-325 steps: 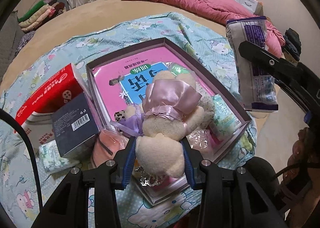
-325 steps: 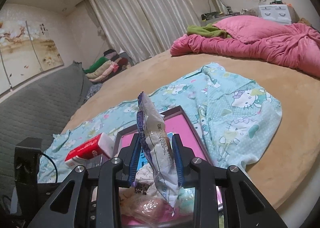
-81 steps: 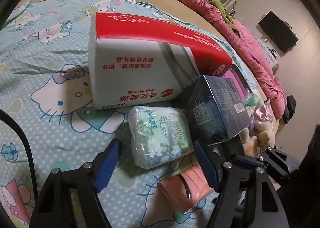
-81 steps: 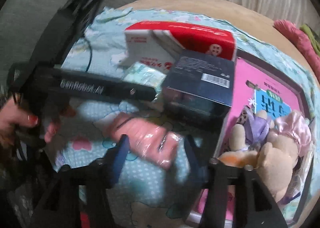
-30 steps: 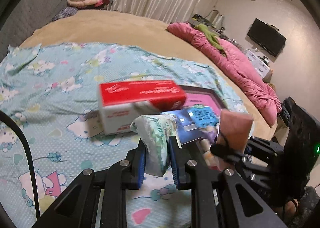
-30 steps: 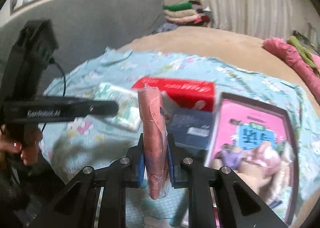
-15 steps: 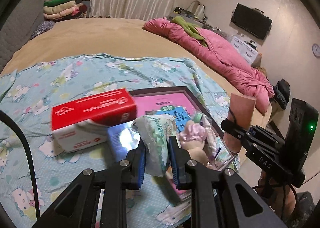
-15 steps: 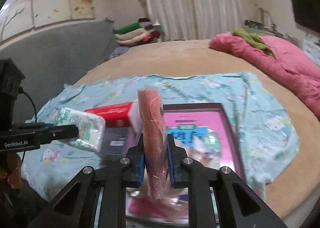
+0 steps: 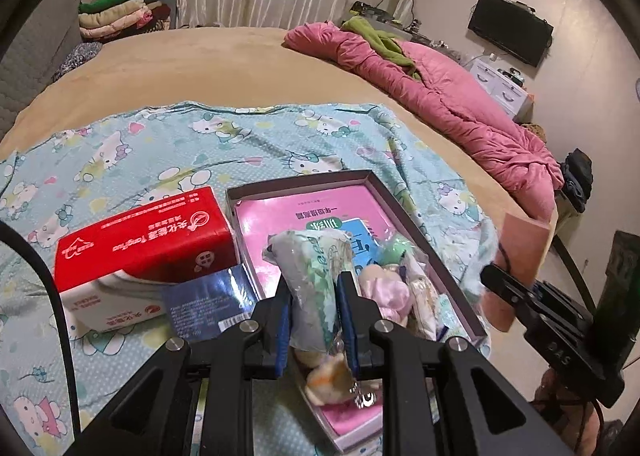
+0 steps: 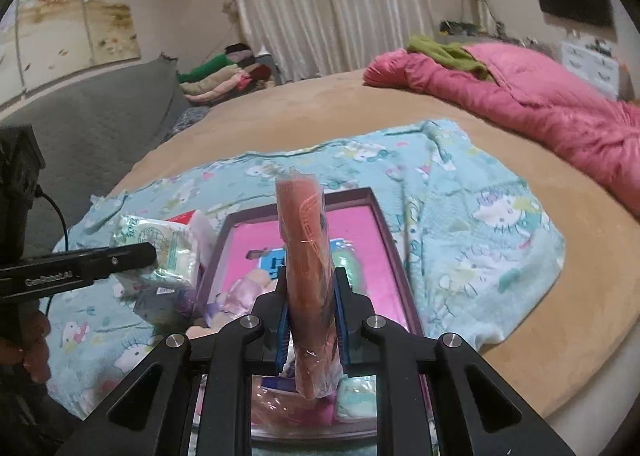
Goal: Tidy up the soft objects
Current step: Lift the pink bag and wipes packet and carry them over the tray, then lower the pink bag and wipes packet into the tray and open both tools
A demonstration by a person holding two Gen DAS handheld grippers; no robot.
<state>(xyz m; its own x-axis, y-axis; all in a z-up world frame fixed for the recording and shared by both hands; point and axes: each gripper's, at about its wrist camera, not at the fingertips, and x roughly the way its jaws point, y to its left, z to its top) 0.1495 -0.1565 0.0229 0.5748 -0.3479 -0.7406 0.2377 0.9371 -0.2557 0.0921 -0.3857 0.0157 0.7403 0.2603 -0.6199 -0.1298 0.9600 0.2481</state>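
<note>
Left tongs (image 9: 314,306) clamped tight on a soft white-and-green plastic tissue pack (image 9: 316,276), held upright above the near half of the shallow purple-rimmed cardboard box (image 9: 304,178) with its pink printed liner. Right tongs (image 10: 312,310) squeezed nearly closed on a flat salmon-pink soft item in clear wrap (image 10: 306,256), standing on end, also over the box; in the left view it shows at 3 o'clock, just off the box's right rim. Box sits on the light-blue cartoon-cat blanket (image 9: 160,144) on the tan bed (image 9: 200,64). Already in the box, near end: a cream plush toy with lilac satin bow (image 9: 384,292) and small wrapped packets. Red-and-white tissue brick (image 9: 140,256) and dark-blue carton (image 9: 208,304) lie at 9 o'clock of the box, outside it.

Step, as I read it: carrying both soft items to the box. Next calls for lowering each into free space, likely the bare far half at 12 o'clock, then opening the tongs; risk is dropping onto the plush pile and sliding over the rim.
</note>
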